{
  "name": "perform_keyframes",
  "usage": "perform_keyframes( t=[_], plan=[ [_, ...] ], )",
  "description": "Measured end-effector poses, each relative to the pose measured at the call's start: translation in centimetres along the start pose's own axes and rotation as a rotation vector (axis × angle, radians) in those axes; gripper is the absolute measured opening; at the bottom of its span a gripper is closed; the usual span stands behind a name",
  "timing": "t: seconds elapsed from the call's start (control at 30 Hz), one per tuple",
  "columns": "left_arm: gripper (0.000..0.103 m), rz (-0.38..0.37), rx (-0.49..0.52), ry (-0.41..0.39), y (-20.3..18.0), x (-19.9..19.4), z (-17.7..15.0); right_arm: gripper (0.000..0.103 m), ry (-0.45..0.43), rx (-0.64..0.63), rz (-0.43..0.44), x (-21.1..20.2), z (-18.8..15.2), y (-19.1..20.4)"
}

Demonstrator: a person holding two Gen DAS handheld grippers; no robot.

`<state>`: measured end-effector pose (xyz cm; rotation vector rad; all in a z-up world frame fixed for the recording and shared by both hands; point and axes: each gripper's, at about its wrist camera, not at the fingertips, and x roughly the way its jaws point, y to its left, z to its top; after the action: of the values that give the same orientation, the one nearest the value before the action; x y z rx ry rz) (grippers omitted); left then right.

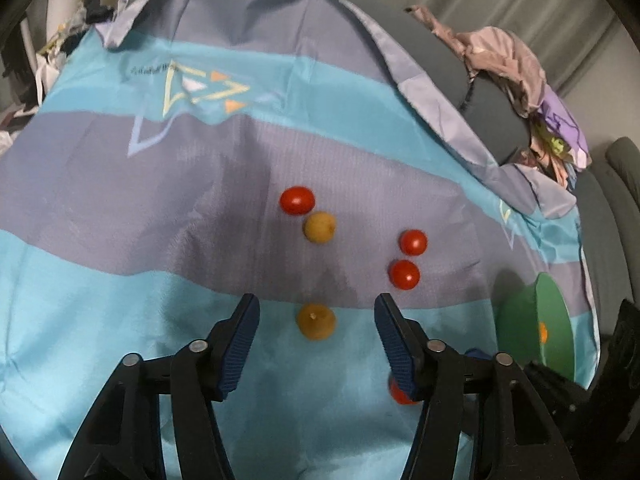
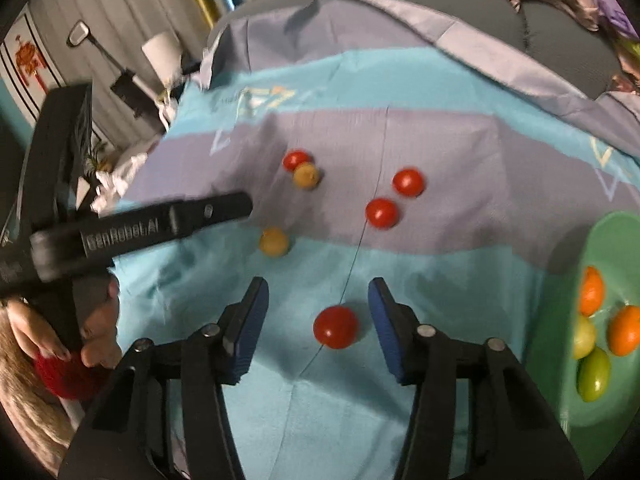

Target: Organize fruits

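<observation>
So the left gripper (image 1: 316,332) is spread wide with nothing in it, hovering right over a yellowish round fruit (image 1: 315,321) that sits between its blue pads (image 1: 240,344) without touching either one. Everything's lying on a blue and purple striped cloth (image 1: 120,280). Farther back there's a cherry tomato (image 1: 297,200) touching another yellowish fruit (image 1: 319,227), then a pair of cherry tomatoes (image 1: 404,274) just beside each other off to the right. The right gripper (image 2: 318,320) is wide open too, empty, with a red tomato (image 2: 335,327) sitting loose between its fingers. Far right is a green plate (image 2: 580,400) holding two orange fruits (image 2: 624,330) and a couple of green ones (image 2: 594,374).
</observation>
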<state>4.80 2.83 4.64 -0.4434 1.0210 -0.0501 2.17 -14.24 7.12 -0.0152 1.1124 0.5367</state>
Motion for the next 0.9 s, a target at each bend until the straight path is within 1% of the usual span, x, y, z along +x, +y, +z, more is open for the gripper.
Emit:
perform_keyframes(
  t=[0.1,0.13,0.23,0.3,0.43,0.47,0.57,0.63,0.73,0.77,0.83,0.9],
  plan=[
    [0.053,0.021,0.005,0.027,0.2,0.6,-0.2,0.047,-0.005,0.043,-0.005,0.0,0.3,-0.9],
    [0.053,0.029,-0.01,0.029,0.5,0.5,-0.3,0.045,-0.009,0.052,-0.008,-0.2,0.4,-1.1],
    [0.053,-0.015,-0.015,0.039,0.5,0.4,-0.2,0.045,0.0,0.046,0.01,-0.2,0.2,-1.4],
    [0.053,-0.015,-0.01,0.037,0.0,0.3,0.3,0.045,0.014,0.044,0.025,0.1,-0.1,-1.2],
    [0.053,-0.041,0.033,0.016,-2.0,0.3,1.3,0.044,0.036,0.018,0.001,1.4,-0.6,-0.6],
    [0.053,-0.045,0.051,0.021,-2.6,0.6,1.5,0.043,0.039,0.019,0.002,1.7,-0.6,-0.6],
    [0.053,-0.066,0.073,0.06,-3.9,2.2,2.1,0.042,0.064,0.023,0.007,2.5,-0.7,-0.8],
    [0.053,-0.089,0.077,0.097,-4.6,3.5,2.3,0.041,0.064,0.009,-0.009,2.8,-0.8,-0.7],
    [0.053,-0.1,0.079,0.135,-5.4,5.2,2.6,0.038,0.064,-0.001,-0.012,3.0,-0.9,-0.7],
    [0.051,-0.101,0.084,0.148,-5.6,5.8,2.6,0.036,0.07,0.002,-0.014,3.2,-0.9,-0.7],
    [0.048,-0.113,0.103,0.175,-6.2,6.6,2.6,0.035,0.082,0.005,-0.011,3.5,-0.9,-0.8],
    [0.047,-0.105,0.113,0.192,-6.5,7.2,2.6,0.034,0.089,0.003,-0.009,3.8,-1.0,-0.9]
  ],
)
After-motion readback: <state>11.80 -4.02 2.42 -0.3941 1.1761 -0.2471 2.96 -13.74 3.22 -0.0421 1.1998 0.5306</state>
